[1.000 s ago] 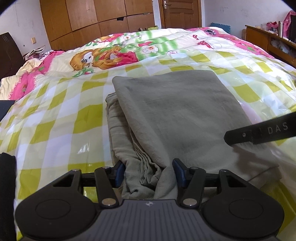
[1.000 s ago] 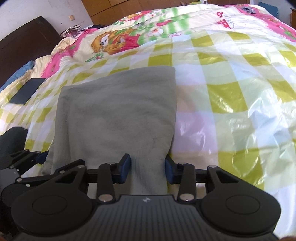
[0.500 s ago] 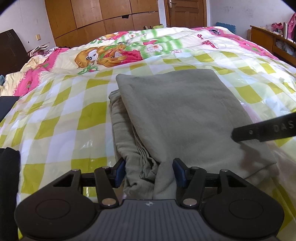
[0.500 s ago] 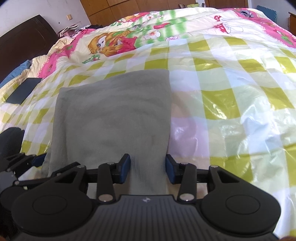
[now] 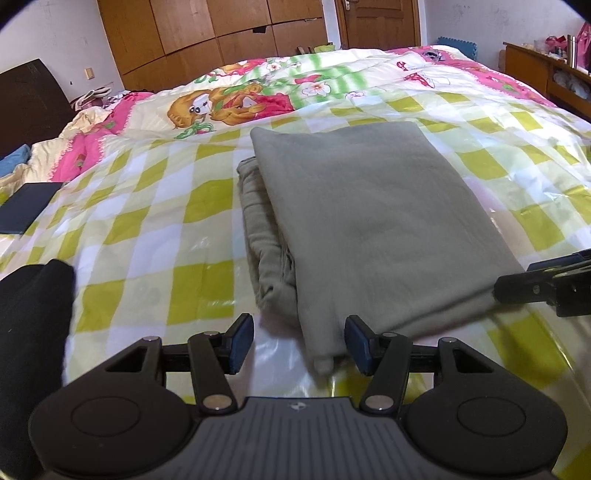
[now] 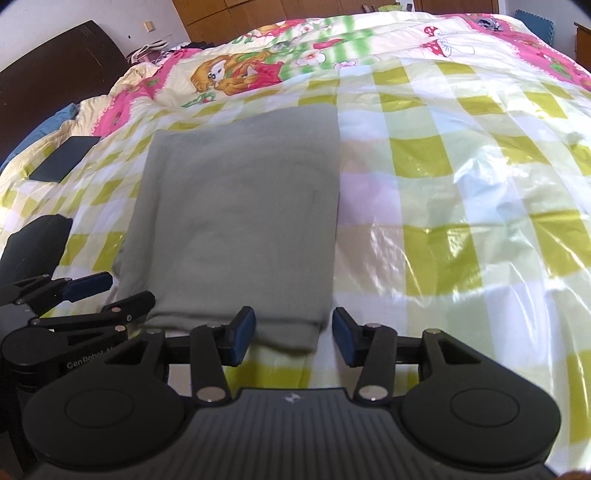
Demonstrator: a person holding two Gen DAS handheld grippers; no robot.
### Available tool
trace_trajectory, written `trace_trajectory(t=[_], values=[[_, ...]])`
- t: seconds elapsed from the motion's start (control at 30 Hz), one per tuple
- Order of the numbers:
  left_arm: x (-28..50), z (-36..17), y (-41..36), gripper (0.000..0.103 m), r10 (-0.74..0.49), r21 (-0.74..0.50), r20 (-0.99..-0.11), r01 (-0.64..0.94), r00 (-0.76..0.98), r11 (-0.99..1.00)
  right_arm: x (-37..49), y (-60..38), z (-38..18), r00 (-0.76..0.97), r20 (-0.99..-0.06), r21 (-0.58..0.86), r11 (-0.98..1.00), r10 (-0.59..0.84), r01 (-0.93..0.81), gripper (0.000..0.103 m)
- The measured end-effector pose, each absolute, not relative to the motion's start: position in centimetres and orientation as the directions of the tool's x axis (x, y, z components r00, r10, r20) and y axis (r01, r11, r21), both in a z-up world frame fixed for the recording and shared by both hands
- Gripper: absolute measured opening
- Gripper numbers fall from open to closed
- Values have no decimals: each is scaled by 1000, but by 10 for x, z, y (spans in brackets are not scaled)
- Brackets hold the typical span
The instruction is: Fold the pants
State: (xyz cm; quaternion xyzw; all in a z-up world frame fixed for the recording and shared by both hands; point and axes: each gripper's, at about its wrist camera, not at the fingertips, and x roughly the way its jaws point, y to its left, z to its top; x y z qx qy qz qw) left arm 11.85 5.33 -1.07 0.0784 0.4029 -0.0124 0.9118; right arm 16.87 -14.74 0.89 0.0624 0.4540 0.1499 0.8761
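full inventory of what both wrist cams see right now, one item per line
pants: 1, grey-green, folded flat on the bed middle
checked plastic sheet: 1, yellow-green and white, under the pants
cartoon quilt: 1, pink, white and green, far part of the bed
dark flat rectangle: 1, navy-black, on the bed's left edge
headboard: 1, dark brown, far left
wardrobe: 1, brown wood, back wall
door: 1, brown wood, back wall
side cabinet: 1, brown wood, far right, with clutter on top
left claw: open, at the pants' near left corner
right claw: open, at the near right corner
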Motion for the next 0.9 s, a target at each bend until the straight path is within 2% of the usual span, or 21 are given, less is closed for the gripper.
trace_trajectory(t=[0.47,0.9], values=[[46,-7,42,69,35,114,-738,72,674,991,94,-148,11,566,-741,279,932,362,-231,48],[24,-3,33,69,38,104,-723,54,690,993,59,-153,11,591,-708,307,922,388,-237,51]])
